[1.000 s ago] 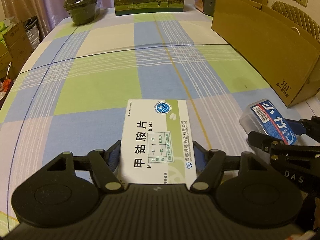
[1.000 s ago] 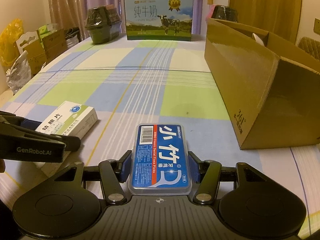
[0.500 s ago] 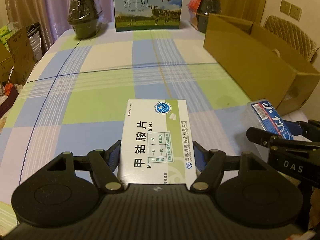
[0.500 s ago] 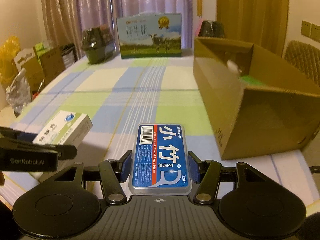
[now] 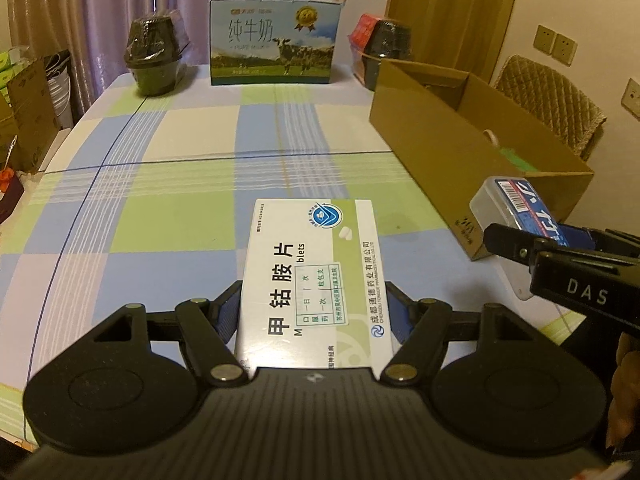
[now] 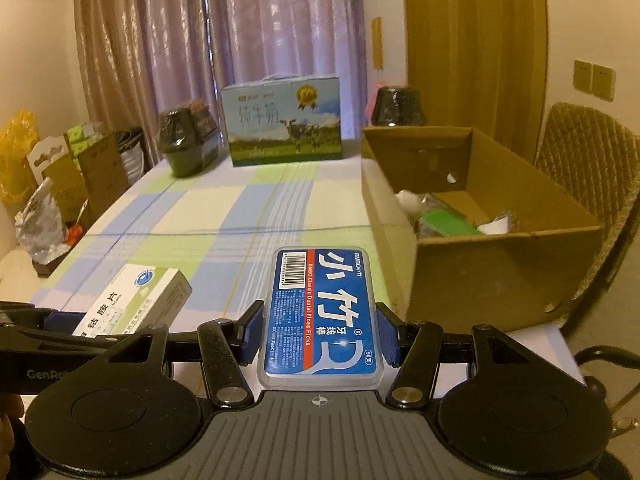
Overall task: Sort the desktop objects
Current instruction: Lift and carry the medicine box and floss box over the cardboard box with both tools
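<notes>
Both grippers grip loads — white cardboard medicine box [image 5: 312, 276], blue plastic floss case [image 6: 320, 312]; carry level toward the open brown cardboard box [image 6: 500, 264] at two o'clock.

Black claws [image 5: 312, 312], blue pads [image 6: 252, 330]

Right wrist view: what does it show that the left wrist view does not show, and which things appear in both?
Only the right wrist view looks into the cardboard box: a green item and white items lie on its floor. It also shows a yellow bag at far left.

Only the left wrist view shows a red package behind the right dark pot.

Both show the medicine box shut in the left gripper, the floss pick case shut in the right gripper, the milk carton and the checked tablecloth.
</notes>
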